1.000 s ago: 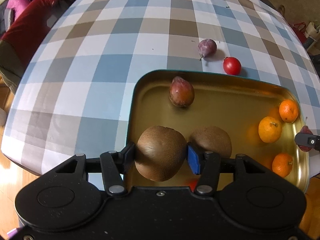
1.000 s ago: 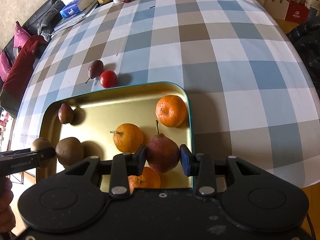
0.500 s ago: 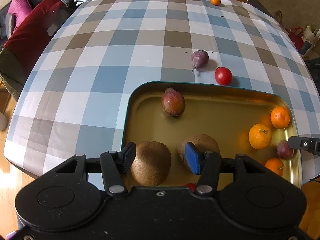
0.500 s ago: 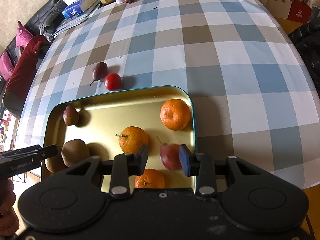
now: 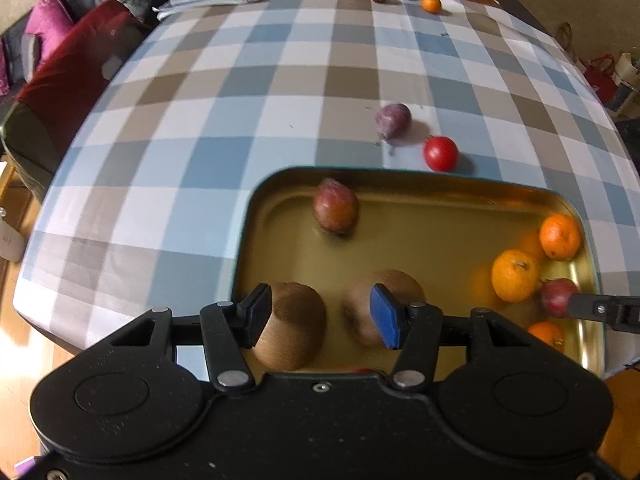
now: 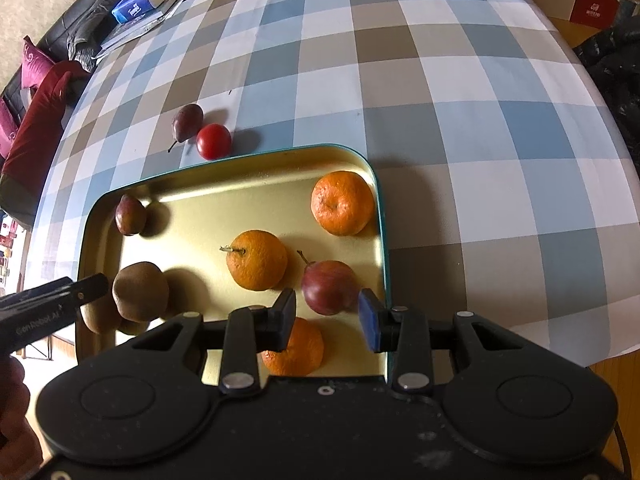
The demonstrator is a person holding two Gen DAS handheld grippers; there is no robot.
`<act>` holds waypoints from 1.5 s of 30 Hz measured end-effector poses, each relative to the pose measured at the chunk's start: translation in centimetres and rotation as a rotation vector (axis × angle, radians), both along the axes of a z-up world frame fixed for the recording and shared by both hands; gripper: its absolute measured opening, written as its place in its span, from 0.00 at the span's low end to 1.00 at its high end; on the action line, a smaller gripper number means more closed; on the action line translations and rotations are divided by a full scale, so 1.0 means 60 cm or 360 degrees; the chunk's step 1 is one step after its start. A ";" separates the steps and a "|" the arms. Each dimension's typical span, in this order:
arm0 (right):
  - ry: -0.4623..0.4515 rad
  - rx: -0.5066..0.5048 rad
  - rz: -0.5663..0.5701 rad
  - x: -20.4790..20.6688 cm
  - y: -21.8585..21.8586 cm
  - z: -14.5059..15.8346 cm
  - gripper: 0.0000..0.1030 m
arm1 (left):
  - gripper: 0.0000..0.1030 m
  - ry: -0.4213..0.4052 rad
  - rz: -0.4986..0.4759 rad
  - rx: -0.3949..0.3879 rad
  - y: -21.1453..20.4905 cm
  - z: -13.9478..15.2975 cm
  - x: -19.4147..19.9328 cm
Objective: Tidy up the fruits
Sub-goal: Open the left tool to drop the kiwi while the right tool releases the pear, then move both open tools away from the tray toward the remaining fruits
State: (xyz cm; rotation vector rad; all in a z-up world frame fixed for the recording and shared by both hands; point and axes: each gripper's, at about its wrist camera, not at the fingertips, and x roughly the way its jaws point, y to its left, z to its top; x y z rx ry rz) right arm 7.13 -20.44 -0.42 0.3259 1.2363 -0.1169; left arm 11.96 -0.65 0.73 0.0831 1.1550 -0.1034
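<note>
Left gripper [image 5: 318, 318]: jaws released, kiwi [image 5: 290, 326] set down at tray's [image 5: 400, 178] 7 o'clock, beside its twin.
Right gripper [image 6: 327, 322]: jaws released, pear [image 6: 328, 286] resting at 5 o'clock, beside oranges.

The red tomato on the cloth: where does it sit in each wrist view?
Left wrist: tomato lies right of centre, just beyond the tray's far rim.
Right wrist: tomato lies left of centre, beyond the same rim.
Shared landmark: the purple pear close beside it, on its left.
</note>
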 end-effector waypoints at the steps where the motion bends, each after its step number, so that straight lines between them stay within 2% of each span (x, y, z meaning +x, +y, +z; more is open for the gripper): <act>1: 0.0003 -0.0001 0.0003 0.000 0.000 0.000 0.37 | 0.58 0.0010 0.0000 -0.0006 -0.002 -0.001 -0.001; 14: 0.0032 0.0019 0.0039 0.007 -0.001 0.002 0.37 | 0.58 0.0009 0.0019 0.0004 -0.022 0.013 0.007; 29: 0.0063 0.0046 0.0066 0.020 0.004 0.006 0.37 | 0.58 0.0027 -0.0029 -0.0006 -0.045 0.014 0.026; 45: 0.0106 0.0084 0.0203 0.042 0.044 0.016 0.37 | 0.58 0.0042 -0.0036 -0.0053 -0.046 0.017 0.052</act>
